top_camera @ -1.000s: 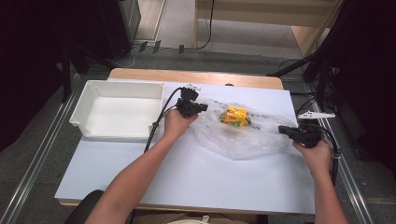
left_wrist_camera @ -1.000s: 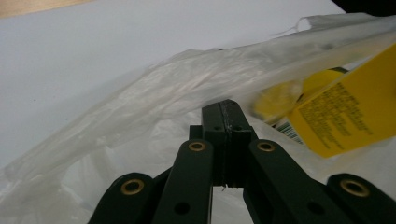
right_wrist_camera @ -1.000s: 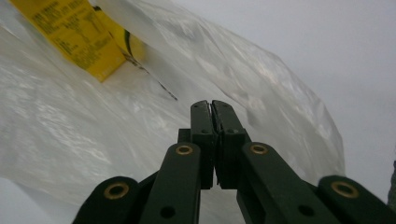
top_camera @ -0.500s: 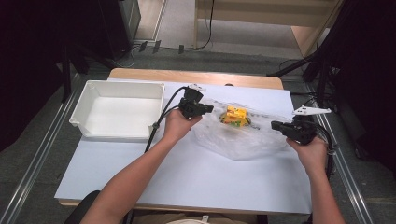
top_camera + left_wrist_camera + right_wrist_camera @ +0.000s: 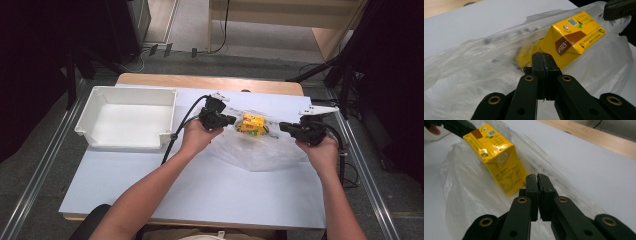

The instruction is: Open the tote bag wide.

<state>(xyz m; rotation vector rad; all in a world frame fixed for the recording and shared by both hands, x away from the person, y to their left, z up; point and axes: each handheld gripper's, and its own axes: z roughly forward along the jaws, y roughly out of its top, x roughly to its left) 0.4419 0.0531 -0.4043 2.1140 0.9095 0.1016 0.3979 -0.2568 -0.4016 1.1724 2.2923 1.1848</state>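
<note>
A clear plastic bag (image 5: 260,150) lies on the white table top with a yellow drink carton (image 5: 250,123) inside it. My left gripper (image 5: 231,120) is shut on the bag's left edge, just left of the carton. My right gripper (image 5: 282,126) is shut on the bag's right edge, so the film stretches between the two. In the left gripper view the closed jaws (image 5: 543,56) point at the carton (image 5: 571,37) through the wrinkled bag (image 5: 474,62). In the right gripper view the closed jaws (image 5: 537,177) sit beside the carton (image 5: 496,152), over the bag (image 5: 461,187).
A white empty tray (image 5: 125,91) stands at the table's left, close to my left hand. The wooden table edge (image 5: 210,82) runs along the back. Black cables trail from both grippers. Dark stands and frame rails flank the table.
Both hands have risen a little and drawn closer together, the right one moving left and back. The bag's edges have lifted with them, with the carton still inside.
</note>
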